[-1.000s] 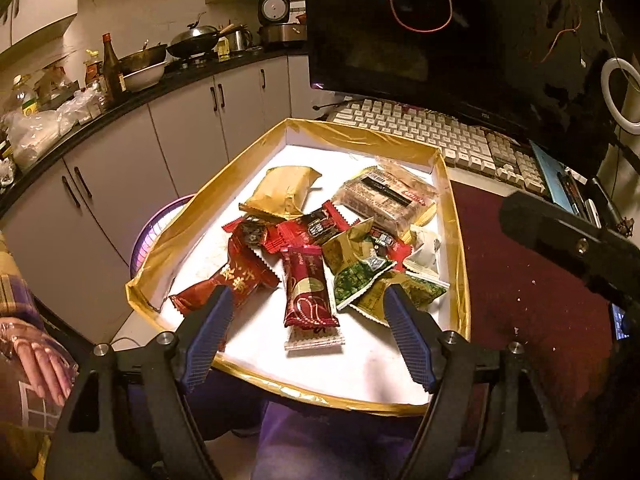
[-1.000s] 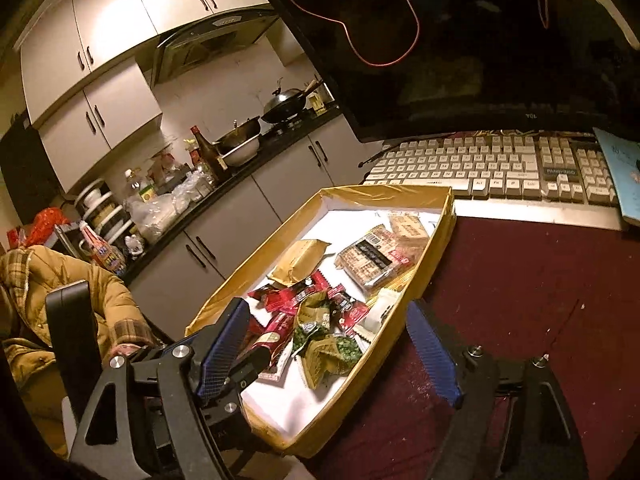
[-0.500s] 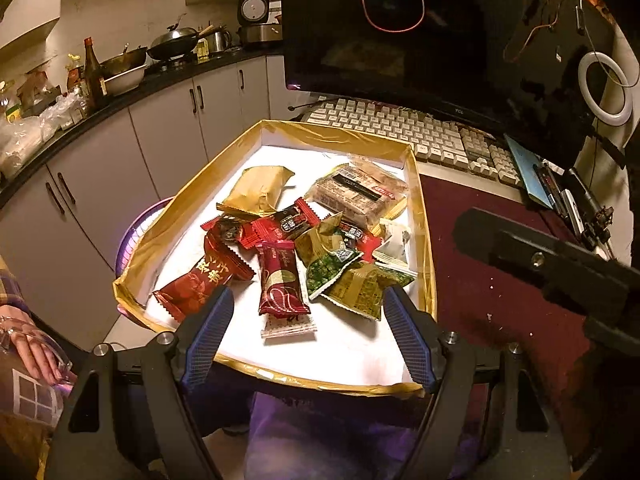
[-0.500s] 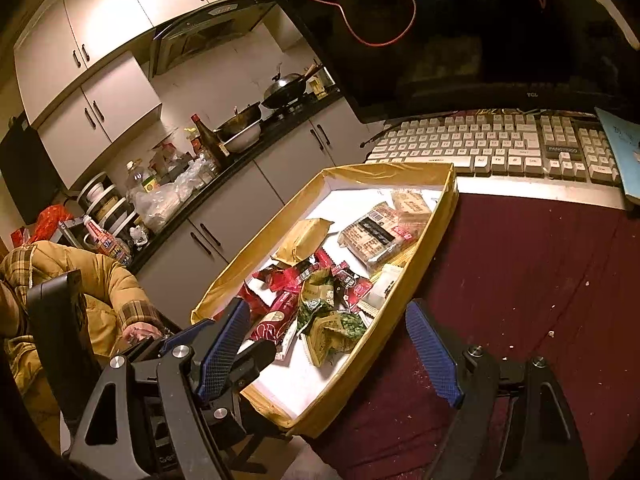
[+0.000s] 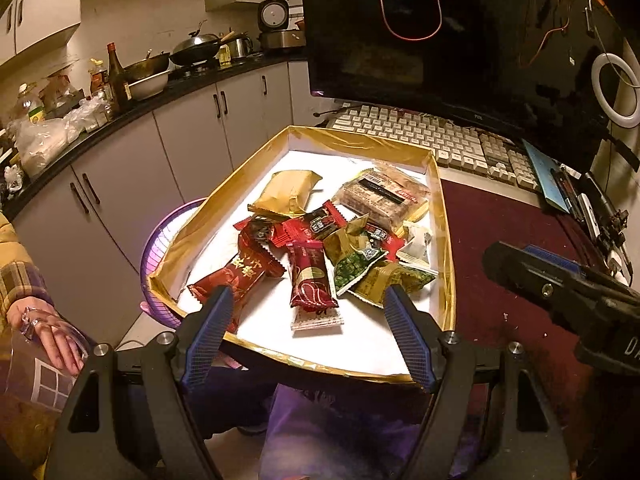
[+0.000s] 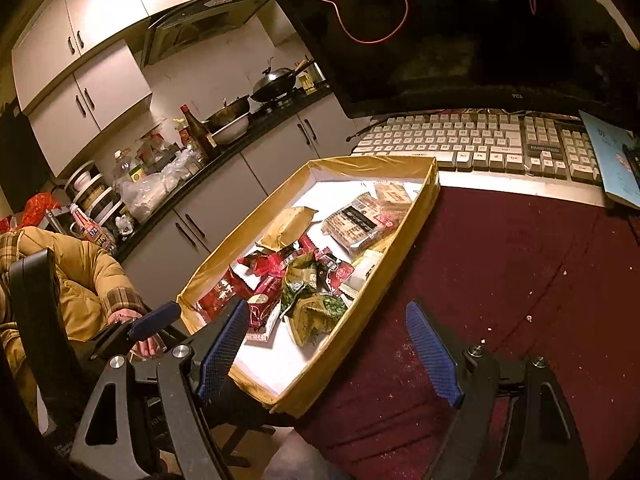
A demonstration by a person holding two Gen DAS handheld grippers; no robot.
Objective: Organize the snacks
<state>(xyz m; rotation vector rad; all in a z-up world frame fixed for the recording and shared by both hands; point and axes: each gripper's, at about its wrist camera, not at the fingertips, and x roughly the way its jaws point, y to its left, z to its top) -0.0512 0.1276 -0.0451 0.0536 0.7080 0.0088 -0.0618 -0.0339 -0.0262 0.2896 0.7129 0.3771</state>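
snacks (image 5: 320, 248) heaped loose in gold-rimmed tray (image 5: 444, 240) | left gripper (image 5: 308, 336) and right gripper (image 6: 328, 348) both spread, empty, hovering at near edge | stage unclear: sorting pending or finished

Bare white floor at the gold tray's (image 5: 447, 264) near end, snack pile (image 5: 320, 248) crowding mid-tray.

Black frames, ribbed blue fingers (image 5: 208, 334)

I am drawing my left claw (image 5: 308, 332) back from the gold-rimmed cardboard tray (image 5: 447, 264) while my right claw (image 6: 332, 344) is edging rightward.
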